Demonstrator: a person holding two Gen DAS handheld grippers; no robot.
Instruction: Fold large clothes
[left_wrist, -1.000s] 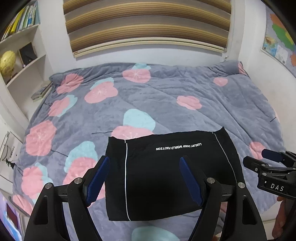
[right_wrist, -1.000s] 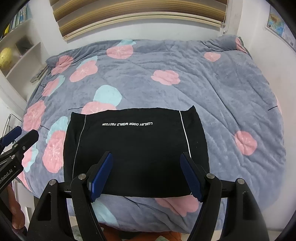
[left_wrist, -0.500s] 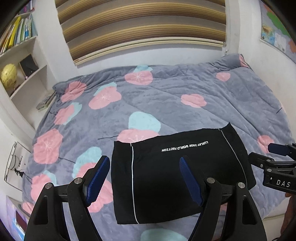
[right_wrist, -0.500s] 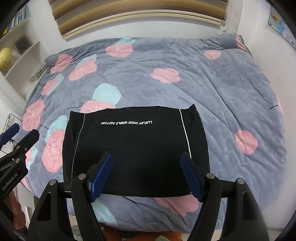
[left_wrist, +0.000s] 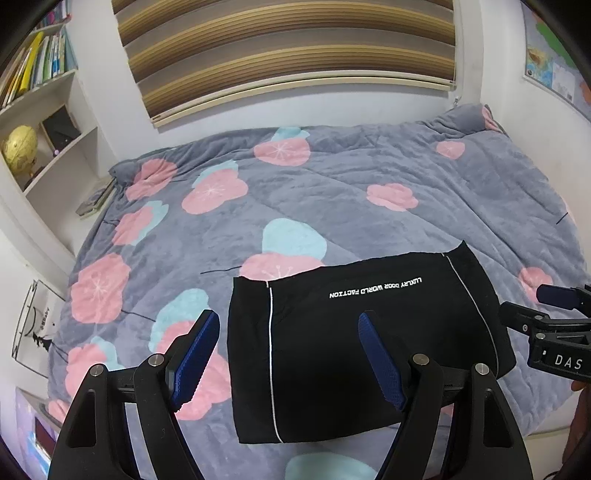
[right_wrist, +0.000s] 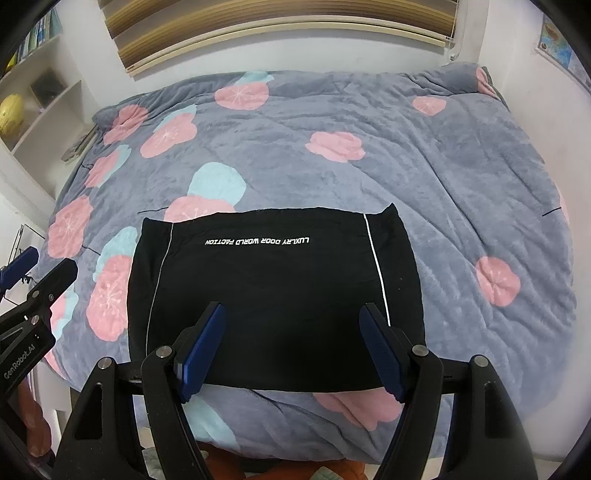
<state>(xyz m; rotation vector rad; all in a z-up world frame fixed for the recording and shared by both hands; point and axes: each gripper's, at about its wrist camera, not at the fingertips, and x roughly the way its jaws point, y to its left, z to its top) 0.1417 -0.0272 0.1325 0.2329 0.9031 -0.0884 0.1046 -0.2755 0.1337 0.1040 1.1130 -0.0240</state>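
Left wrist view puts my left claw (left_wrist: 288, 363) above the near left part of a black garment (left_wrist: 354, 350), its blue fingers spread wide with nothing between them. My right claw (right_wrist: 293, 349) is equally wide and empty, over the garment's near edge in its own view. The garment (right_wrist: 273, 291) lies as a compact rectangle on the near part of the bed (right_wrist: 461, 177), close to the edge, with a line of white lettering (right_wrist: 257, 242) near its far edge and a thin white stripe down each side.

I judge the folding to be nearly done, maybe finished. If one more fold is wanted, I would take the two near corners together, one claw each, pinch through all the layers, lift evenly and lay the near edge onto the far one so the stripes line up. The bedcover is plush and soft, so I would bite only the black cloth and not the fleece beneath. With the bundle this close to the bed's edge, any drag toward me could pull it off.

I cannot count the layers in the stack, nor tell what kind of garment it is. My right claw's body covers part of the near hem, and the near right corner is hidden behind the left claw's arm in the left wrist view. How high either claw hovers above the cloth is hard to judge through the fisheye.
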